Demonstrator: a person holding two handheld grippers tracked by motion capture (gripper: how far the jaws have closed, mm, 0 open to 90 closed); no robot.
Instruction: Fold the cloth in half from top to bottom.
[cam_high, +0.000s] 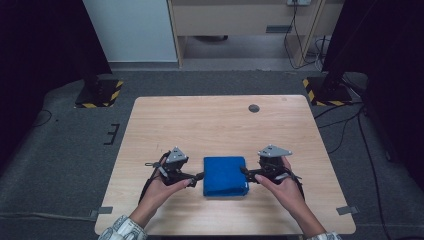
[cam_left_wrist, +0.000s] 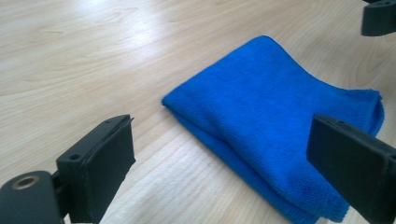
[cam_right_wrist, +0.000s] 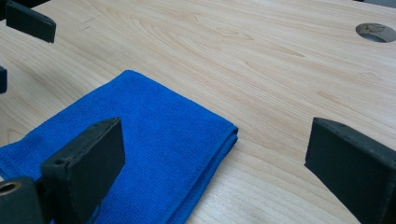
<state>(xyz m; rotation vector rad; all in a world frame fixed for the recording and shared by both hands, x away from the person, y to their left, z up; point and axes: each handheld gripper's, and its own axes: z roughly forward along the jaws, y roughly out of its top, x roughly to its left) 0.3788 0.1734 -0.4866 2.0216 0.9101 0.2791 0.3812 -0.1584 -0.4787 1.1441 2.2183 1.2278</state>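
Blue cloth (cam_high: 224, 175), folded, flat, soft-ribbed

1. No word, label, brand or number can be read anywhere in the high view or in either gripper view.
2. The only sign-like markings are the yellow-and-black hazard stripes on the left stand base (cam_high: 98, 93) on the floor, beyond the counter's far left corner.
3. The same yellow-and-black stripes sit on the right stand base (cam_high: 325, 92), beyond the far right corner.
4. The blue cloth (cam_high: 224, 175) carries no tag or print that can be seen.
5. The wooden counter (cam_high: 210, 125) bears no lettering either.
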